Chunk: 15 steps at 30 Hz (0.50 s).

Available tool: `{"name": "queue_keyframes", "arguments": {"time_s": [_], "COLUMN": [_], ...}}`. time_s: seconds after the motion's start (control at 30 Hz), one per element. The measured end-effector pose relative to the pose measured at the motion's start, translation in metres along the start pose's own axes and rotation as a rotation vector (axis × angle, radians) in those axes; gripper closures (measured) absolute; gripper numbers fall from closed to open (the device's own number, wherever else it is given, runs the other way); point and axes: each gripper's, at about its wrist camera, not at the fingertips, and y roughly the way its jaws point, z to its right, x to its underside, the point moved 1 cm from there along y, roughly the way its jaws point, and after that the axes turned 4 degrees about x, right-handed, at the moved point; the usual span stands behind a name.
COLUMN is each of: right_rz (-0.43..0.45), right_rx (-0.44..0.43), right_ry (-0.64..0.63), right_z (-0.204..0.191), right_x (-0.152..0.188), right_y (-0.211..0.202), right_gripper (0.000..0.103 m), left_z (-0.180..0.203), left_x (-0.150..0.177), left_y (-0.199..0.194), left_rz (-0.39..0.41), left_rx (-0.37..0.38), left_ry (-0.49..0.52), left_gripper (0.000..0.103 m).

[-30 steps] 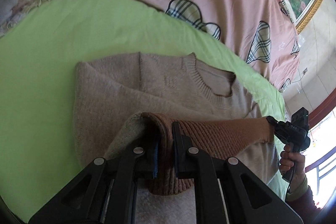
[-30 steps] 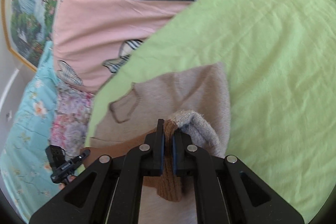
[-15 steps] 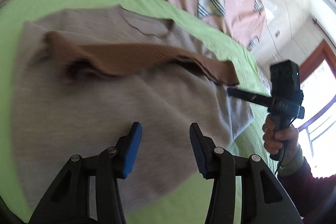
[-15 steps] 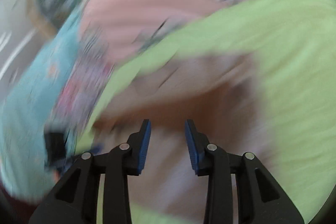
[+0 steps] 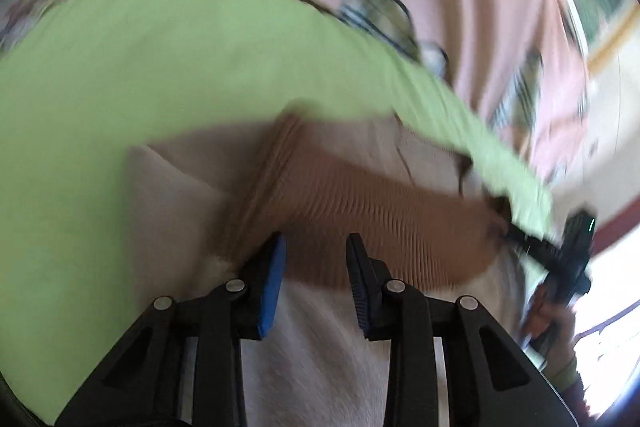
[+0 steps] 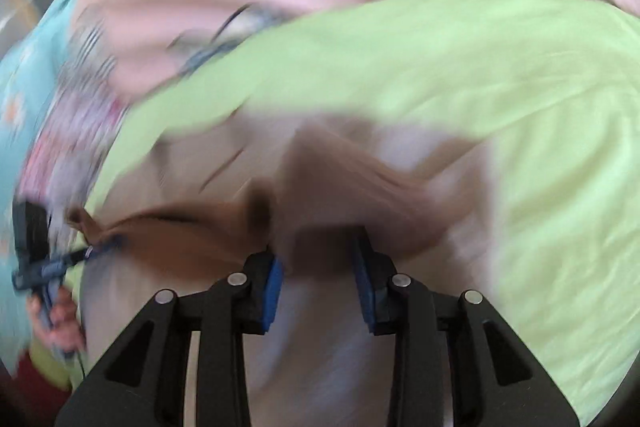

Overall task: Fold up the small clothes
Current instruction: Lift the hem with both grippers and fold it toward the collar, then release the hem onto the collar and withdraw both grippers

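we see the beige knit sweater [image 5: 320, 347] on the green sheet [image 5: 120, 87], its brown ribbed hem band [image 5: 380, 227] running left-right just beyond both grippers; left gripper [image 5: 316, 267] closing, right gripper [image 6: 318, 275] part-open, neither pinching cloth

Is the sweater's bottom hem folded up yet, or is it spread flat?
Folded up: the sweater has its brown ribbed hem lying across the body toward the neckline, on the green sheet.

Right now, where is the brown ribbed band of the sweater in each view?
Left wrist view: the brown ribbed band crosses the middle, just beyond the left tongs.
Right wrist view: blurred, it lies centre-left, beyond the right tongs.
Shared landmark: the green sheet under the sweater.
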Motion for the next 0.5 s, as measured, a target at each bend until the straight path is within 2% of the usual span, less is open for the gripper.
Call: {"name": "queue_keyframes", "arguments": {"time_s": [0.07,0.17,0.33,0.5], "right_rz": [0.012,0.041,0.010,-0.017], "right_rx": [-0.021,-0.054,-0.087,-0.132], "right_ry": [0.078,0.056,0.036,0.057], "right_z": [0.010,0.002,-0.018,-0.021], "right_x": [-0.004,0.005,0.045,0.085], "right_y": [-0.008,-0.029,-0.050,-0.065], "right_gripper": [0.069,0.069,0.067,0.066], "left_z": [-0.002,0.001,0.004,0.023], "left_x": [0.002,0.017,0.060,0.114], "left_y": [-0.009,-0.026,-0.051,-0.081], "left_rz": [0.031,0.075,0.079,0.078], "left_rx": [0.006,-0.012,0.023,0.075], "left_ry": [-0.029,-0.030,-0.081,-0.072], "left_gripper": [0.071,0.062,0.062,0.059]}}
